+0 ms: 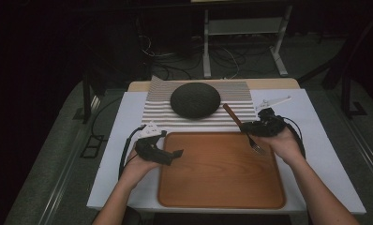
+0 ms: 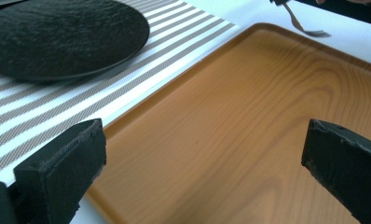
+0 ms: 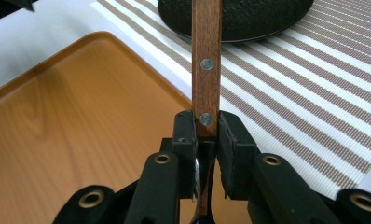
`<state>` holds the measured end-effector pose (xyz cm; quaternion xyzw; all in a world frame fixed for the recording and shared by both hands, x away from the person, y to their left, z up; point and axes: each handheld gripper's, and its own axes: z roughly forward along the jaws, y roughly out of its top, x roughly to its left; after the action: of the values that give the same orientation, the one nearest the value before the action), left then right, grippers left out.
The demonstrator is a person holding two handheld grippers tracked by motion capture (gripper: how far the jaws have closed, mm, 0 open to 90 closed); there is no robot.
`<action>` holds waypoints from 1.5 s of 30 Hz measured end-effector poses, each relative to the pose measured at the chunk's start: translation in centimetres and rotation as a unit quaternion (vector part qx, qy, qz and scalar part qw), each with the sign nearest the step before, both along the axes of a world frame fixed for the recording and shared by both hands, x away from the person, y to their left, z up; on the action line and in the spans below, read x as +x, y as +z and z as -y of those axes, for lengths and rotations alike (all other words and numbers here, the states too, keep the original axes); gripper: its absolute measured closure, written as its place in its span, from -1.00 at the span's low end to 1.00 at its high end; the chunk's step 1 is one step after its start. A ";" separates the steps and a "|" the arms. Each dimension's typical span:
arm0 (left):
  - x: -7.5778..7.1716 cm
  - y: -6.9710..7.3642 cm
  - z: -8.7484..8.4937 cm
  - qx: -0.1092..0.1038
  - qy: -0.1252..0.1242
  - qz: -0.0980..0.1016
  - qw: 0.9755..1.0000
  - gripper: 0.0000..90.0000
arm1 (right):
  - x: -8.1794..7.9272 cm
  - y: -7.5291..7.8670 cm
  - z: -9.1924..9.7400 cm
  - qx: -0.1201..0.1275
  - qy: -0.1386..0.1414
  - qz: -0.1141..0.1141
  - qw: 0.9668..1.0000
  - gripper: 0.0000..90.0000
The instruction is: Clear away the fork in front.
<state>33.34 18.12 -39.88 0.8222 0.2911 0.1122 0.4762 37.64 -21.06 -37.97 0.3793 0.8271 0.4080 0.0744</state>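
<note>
Right gripper (image 3: 206, 135) clamps the fork (image 3: 206, 70) handle; left gripper (image 2: 202, 158) gapes over tray (image 2: 249, 116)

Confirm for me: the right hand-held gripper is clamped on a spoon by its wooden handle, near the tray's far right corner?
Not a spoon. The right hand-held gripper clamps a fork by its wooden handle; the high view shows its tines over the tray.
</note>
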 end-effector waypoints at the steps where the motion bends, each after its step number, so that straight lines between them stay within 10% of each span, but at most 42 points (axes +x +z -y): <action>1: 0.3 0.4 0.5 -0.002 0.001 0.003 1.000 -1.00 | -0.3 0.0 0.0 0.000 0.002 0.003 1.000 0.71; 27: 4.0 1.7 8.3 -0.028 -0.028 0.019 0.999 -0.90 | -2.3 -1.4 -0.6 0.022 0.019 0.008 1.000 0.71; 45: 3.3 2.2 8.8 -0.056 -0.042 0.005 0.998 -0.44 | -2.9 -0.8 -2.8 0.040 0.053 0.029 0.997 0.71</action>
<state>36.61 9.30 -37.71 0.8051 0.2596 0.0795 0.5273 34.70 -18.26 -38.81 0.3261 0.8265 0.4547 0.0613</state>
